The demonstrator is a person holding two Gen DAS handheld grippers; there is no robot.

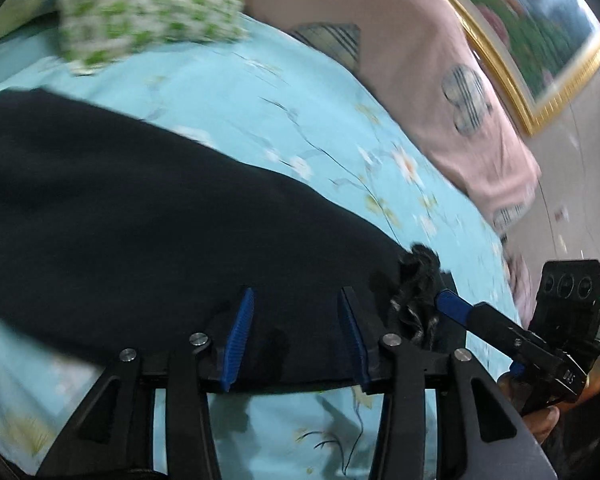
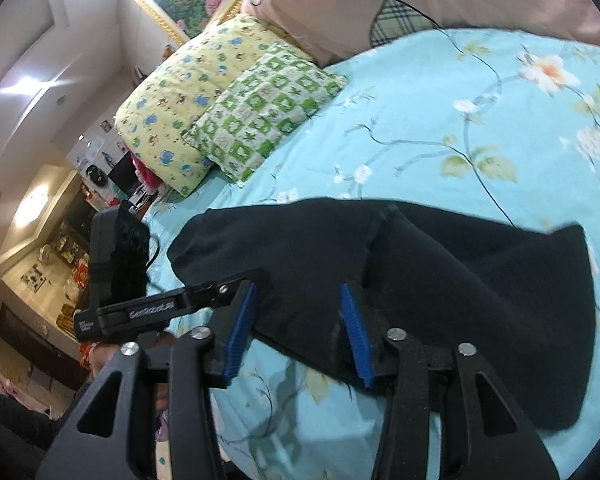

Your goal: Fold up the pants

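Black pants (image 1: 140,216) lie spread on a light blue floral bed sheet (image 1: 300,120). In the left wrist view my left gripper (image 1: 296,340) is open, its blue pads over the near edge of the pants. My right gripper (image 1: 444,300) shows at the right, its blue finger against a bunched, frayed bit of the pants; its other finger is hidden. In the right wrist view the right gripper (image 2: 296,332) is open above the near edge of the pants (image 2: 440,280), and the left gripper's body (image 2: 148,308) reaches in from the left.
A green-checked pillow (image 2: 260,108) and a yellow pillow (image 2: 180,92) lie at the bed's far left. A pink blanket (image 1: 440,80) runs along the back. A gold-framed picture (image 1: 540,32) hangs on the wall. Cluttered shelves (image 2: 52,280) stand beside the bed.
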